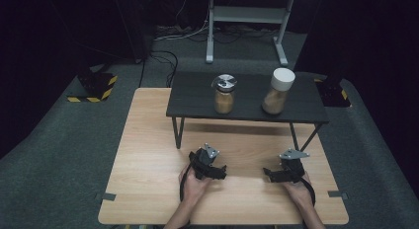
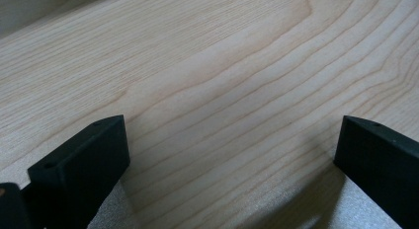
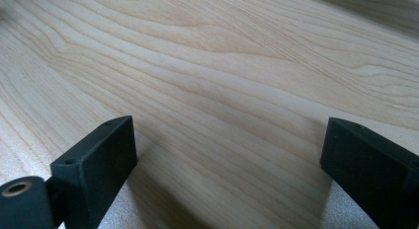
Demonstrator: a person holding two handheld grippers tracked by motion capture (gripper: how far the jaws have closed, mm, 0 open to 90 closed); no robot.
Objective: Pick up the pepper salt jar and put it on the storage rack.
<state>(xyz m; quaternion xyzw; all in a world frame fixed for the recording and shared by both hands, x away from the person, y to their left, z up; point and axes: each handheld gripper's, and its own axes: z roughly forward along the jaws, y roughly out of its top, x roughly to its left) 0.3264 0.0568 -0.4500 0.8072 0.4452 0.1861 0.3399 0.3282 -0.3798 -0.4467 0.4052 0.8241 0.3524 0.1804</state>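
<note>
1. Both grippers rest low on the wooden table [image 1: 148,140], in front of the small black shelf [image 1: 192,98]. The left gripper [image 1: 221,171] and the right gripper [image 1: 268,172] point inward at each other, each with its jaws spread wide and nothing between them, only bare wood grain.
2. The things nearest to hand are two jars on the shelf: the metal-lidded jar [image 1: 224,94] toward the shelf's middle, and the white-capped jar [image 1: 277,91] toward its right end. Both stand upright, well apart from the grippers.
3. I judge the reach has not begun. To do it well, lift each gripper above the shelf edge, come at a jar level, and close around the glass below the lid.
4. Mind the shelf legs [image 1: 177,132] on the way up.
5. The table stands on grey carpet [image 1: 59,155]; behind the shelf are a metal stand [image 1: 247,17] and loose cables, in a dark room.
</note>
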